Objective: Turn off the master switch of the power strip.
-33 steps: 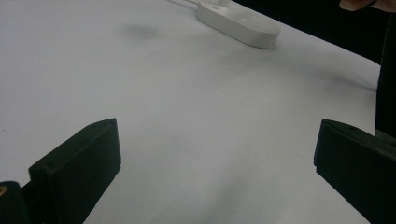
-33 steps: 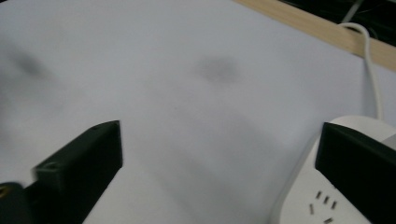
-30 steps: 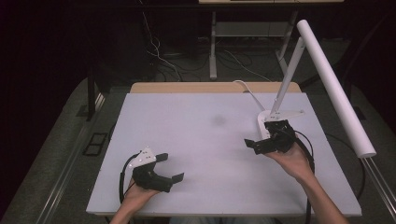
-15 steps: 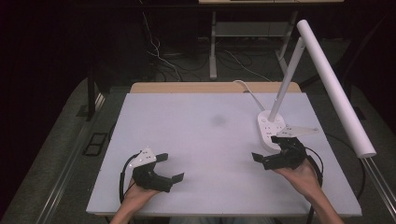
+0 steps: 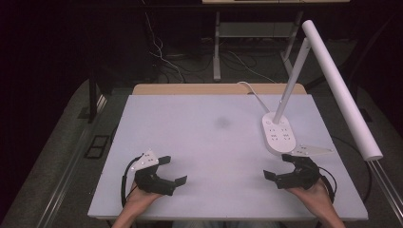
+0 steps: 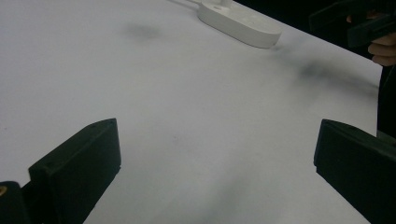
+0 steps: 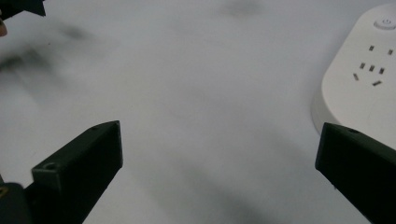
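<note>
The desk lamp (image 5: 280, 135) stands on the right half of the white table (image 5: 199, 142), its flat oval base resting on the surface with a row of sockets and a button on top, its slim stem leaning up to a long white tube head that juts out past the right edge. A white cord runs from the base toward the back of the table. In the right gripper view the base (image 7: 362, 79) sits just beside the right-hand jaw, apart from it, not between the jaws.

The right gripper (image 5: 285, 171) lies low at the near right of the table, near the lamp base but clear of it, jaws spread wide with nothing between them. The left gripper (image 5: 168, 171) rests at the near left, well apart from the lamp, likewise released and empty; its own view looks across bare table to the lamp base (image 6: 240, 23) far off.

As a judgement, whatever was to be done at the lamp looks finished or paused: nothing is held, and both hands sit at the near edge in a resting pose. If more work remains, it would have to begin with a fresh reach.

Compared with a second ago, the right gripper has pulled back from directly at the lamp base toward the person, stopping nearer the front edge. The left gripper and the lamp have not moved.
</note>
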Demonstrator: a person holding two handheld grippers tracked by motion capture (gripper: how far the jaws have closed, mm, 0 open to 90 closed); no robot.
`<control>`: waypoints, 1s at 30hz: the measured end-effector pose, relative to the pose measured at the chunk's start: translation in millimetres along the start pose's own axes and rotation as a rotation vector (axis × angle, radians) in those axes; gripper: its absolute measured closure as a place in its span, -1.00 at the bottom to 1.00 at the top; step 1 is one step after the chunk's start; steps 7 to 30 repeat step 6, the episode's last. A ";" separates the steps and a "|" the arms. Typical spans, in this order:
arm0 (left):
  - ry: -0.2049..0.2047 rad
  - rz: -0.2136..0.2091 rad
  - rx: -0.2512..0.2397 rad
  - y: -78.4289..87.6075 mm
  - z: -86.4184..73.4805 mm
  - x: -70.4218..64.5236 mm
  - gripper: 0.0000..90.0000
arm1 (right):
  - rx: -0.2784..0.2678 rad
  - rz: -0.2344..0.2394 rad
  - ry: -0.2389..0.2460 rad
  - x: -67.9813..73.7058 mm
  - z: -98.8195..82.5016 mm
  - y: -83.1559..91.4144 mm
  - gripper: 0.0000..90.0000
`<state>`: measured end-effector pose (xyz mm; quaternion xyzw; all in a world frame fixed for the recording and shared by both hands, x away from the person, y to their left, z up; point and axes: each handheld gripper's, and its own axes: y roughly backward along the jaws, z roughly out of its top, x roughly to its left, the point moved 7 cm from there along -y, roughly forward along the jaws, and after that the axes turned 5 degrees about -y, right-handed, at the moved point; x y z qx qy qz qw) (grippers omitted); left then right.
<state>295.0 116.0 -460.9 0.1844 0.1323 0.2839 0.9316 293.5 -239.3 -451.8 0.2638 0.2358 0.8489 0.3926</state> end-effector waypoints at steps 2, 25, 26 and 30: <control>0.000 0.000 0.000 0.0 -0.1 0.2 -1.00 | -0.003 -0.012 0.007 1.3 -4.0 2.7 -0.99; 0.001 0.003 0.000 0.3 0.1 0.9 -1.00 | -0.021 -0.013 0.004 3.0 -8.9 4.8 -0.99; 0.001 0.003 0.000 0.3 0.1 0.9 -1.00 | -0.021 -0.013 0.004 3.0 -8.9 4.8 -0.99; 0.001 0.003 0.000 0.3 0.1 0.9 -1.00 | -0.021 -0.013 0.004 3.0 -8.9 4.8 -0.99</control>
